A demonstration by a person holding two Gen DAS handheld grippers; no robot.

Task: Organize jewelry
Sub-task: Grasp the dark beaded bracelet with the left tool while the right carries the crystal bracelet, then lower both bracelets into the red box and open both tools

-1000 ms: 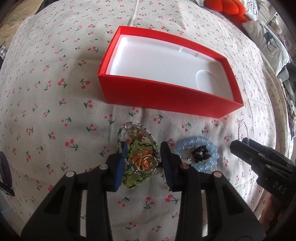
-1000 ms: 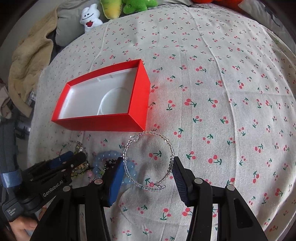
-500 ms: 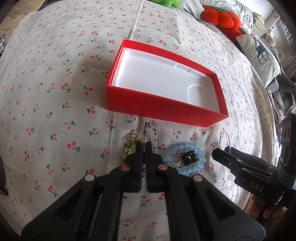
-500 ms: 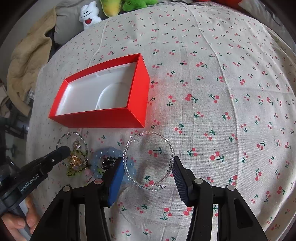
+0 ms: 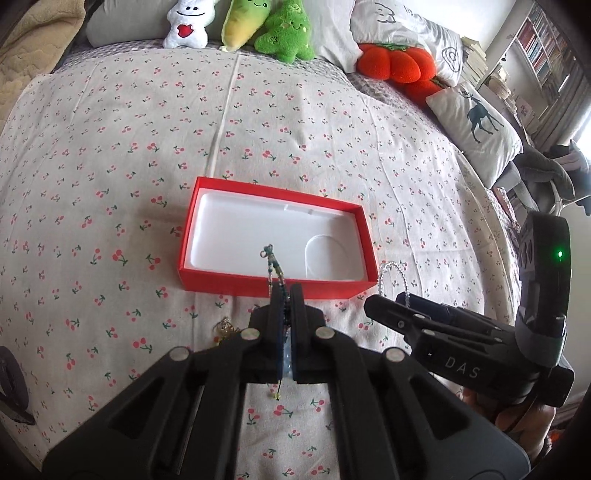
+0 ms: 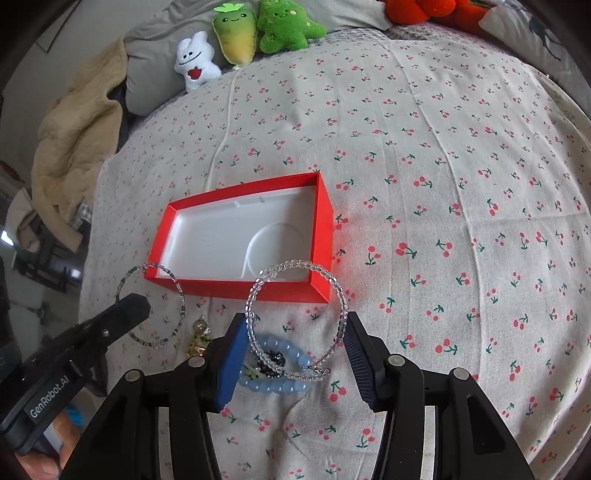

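An open red box (image 5: 229,282) with a white liner lies on the cherry-print bedspread; it also shows in the right wrist view (image 6: 320,236). My left gripper (image 5: 286,295) is shut on a thin green beaded bracelet (image 5: 272,264), lifted off the cloth in front of the box; its loop (image 6: 181,295) hangs from the gripper (image 6: 135,304) in the right wrist view. My right gripper (image 6: 295,350) holds a clear beaded bracelet (image 6: 255,291) stretched across its two pads, raised above a light blue bead bracelet (image 6: 280,386) with a black piece. A small gold charm (image 6: 201,326) lies on the cloth.
Plush toys (image 5: 240,26) and pillows (image 5: 476,122) line the far edge of the bed. A beige blanket (image 6: 74,136) is heaped at the far left. My right gripper's body (image 5: 454,343) sits close to the right of my left one.
My left gripper closed on the green bracelet and lifted it off the cloth. My right gripper rose with the clear bracelet on its pads. Both views pulled back from the bed.
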